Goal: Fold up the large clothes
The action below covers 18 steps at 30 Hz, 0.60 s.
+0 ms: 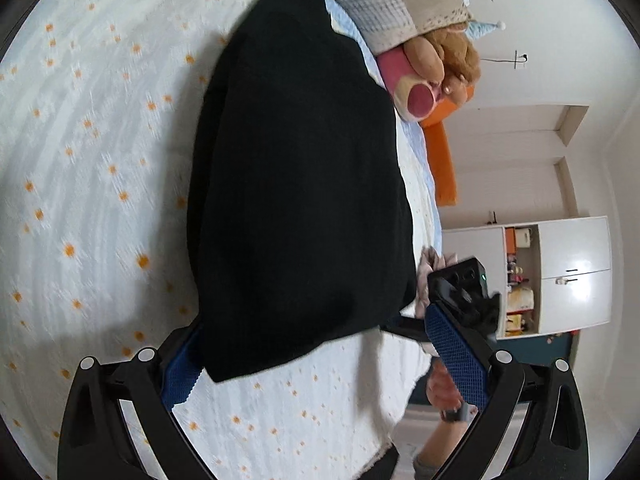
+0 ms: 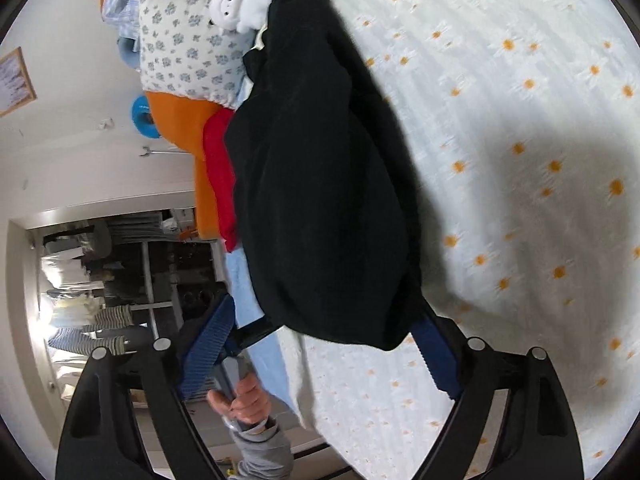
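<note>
A large black garment (image 1: 304, 184) lies stretched along a white bedspread with orange flowers (image 1: 80, 200). It also shows in the right wrist view (image 2: 328, 208). My left gripper (image 1: 320, 356) is open, its blue pads wide apart around the garment's near edge. The cloth drapes over the left pad (image 1: 180, 376). My right gripper (image 2: 320, 352) is open too, its jaws straddling the garment's near end, with cloth over the right pad (image 2: 436, 356). The right gripper also shows in the left wrist view (image 1: 460, 292), and the left gripper in the right wrist view (image 2: 248, 336), held by a hand.
Pillows and plush toys (image 1: 432, 60) pile at the bed's far end, with an orange cushion (image 1: 440, 152) and a red cloth (image 2: 220, 176). A white cabinet (image 1: 560, 272) stands beyond the bed edge. A doorway with hanging laundry (image 2: 100, 300) is on the other side.
</note>
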Motion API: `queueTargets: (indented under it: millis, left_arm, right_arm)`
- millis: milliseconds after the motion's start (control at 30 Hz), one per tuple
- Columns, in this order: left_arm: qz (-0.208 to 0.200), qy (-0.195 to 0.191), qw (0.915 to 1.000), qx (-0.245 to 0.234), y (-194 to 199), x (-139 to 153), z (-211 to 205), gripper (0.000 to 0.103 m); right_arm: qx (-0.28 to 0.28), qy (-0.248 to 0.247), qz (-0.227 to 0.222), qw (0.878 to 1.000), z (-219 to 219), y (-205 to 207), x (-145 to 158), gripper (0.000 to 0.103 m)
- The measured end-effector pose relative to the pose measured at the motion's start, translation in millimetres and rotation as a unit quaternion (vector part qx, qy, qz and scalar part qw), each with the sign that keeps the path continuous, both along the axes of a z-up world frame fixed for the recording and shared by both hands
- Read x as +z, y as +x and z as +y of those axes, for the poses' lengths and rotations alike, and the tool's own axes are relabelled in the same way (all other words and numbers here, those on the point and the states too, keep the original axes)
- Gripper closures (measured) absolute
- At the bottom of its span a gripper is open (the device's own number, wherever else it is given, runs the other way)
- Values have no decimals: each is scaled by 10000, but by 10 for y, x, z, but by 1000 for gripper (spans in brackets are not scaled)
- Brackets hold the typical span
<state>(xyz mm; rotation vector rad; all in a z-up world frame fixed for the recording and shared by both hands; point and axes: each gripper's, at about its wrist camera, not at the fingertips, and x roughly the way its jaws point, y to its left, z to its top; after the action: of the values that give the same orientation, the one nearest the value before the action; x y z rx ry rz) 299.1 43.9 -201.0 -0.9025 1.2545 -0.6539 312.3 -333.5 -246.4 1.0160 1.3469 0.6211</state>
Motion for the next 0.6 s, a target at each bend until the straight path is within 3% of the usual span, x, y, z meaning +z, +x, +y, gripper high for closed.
queueTargets:
  millis: [33, 67, 100, 200, 300, 333, 400, 467, 600]
  left_arm:
    - [30, 32, 10000, -57, -14, -24, -43, 2]
    - [48, 136, 9998, -105, -27, -58, -66, 2]
    - [89, 135, 9998, -127, -34, -108, -72, 2]
    - [204, -61, 9998, -45, 2, -164, -111, 2]
    - [81, 91, 9999, -58, 48, -78, -153, 3]
    - [43, 137, 9999, -58, 59, -49, -155, 5]
    - [52, 349, 9994, -57, 56, -1, -136, 19]
    - [206, 479, 9986, -7, 55, -18, -39, 45]
    - [260, 167, 9995, 88, 117, 37, 112, 54]
  right_arm:
    - [51, -296, -18, 9995, 4, -10, -29, 19]
    - [115, -743, -65, 9971, 28, -6, -63, 26]
    - [203, -875, -106, 9959, 56, 4, -84, 26]
    - [276, -1100, -302, 9931, 121, 28, 49, 31]
    - [298, -1052, -353, 9934, 195, 139, 160, 32]
    - [316, -1040, -353, 9934, 202, 153, 167, 37]
    - [365, -1087, -399, 9926, 220, 170, 158, 46]
    - [320, -920, -376, 9945, 138, 146, 116, 57]
    - [123, -304, -298, 9990, 31, 109, 90, 62]
